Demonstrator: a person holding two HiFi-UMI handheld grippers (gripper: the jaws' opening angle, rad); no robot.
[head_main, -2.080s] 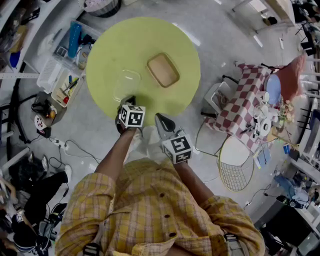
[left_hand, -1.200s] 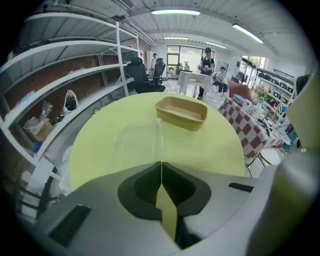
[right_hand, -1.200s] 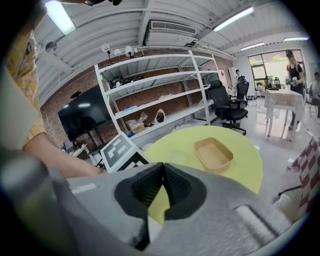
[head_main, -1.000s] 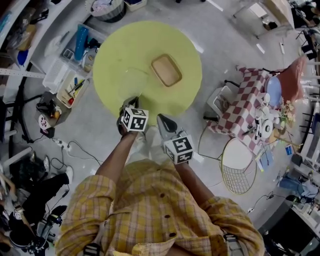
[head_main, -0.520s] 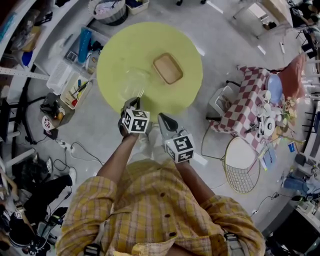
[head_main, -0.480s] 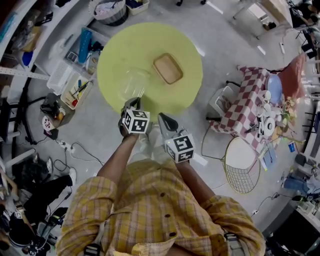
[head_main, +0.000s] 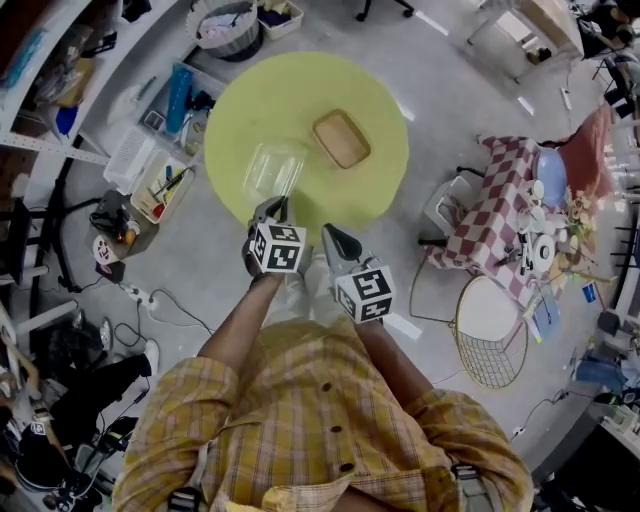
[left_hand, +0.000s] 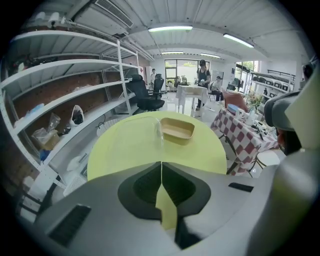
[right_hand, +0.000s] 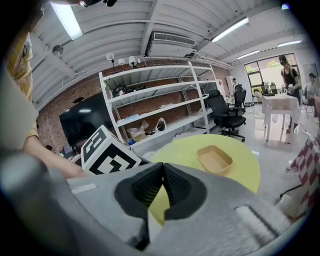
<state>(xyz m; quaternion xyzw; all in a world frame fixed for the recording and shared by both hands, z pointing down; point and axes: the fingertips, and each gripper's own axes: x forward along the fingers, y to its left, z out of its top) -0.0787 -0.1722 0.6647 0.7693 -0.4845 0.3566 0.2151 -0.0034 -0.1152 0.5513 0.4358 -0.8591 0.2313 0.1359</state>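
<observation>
Bare across most of the round yellow table (head_main: 262, 100) at upper centre of the head view, broken only by the clear plastic container (head_main: 272, 170) at its lower left, just ahead of the closed left gripper (head_main: 272, 208), and the tan tray (head_main: 341, 138) to its right, with a narrow lane between them. Open grey floor (head_main: 395, 265) below the table's edge beside the closed right gripper (head_main: 331, 236). Hemmed in farther out by storage bins (head_main: 160, 185) at left and a checkered table (head_main: 490, 215) at right.

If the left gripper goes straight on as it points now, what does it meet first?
Probably the clear container on the yellow table; it lies just ahead of the left gripper, before the tan tray. Depth is unclear.
</observation>
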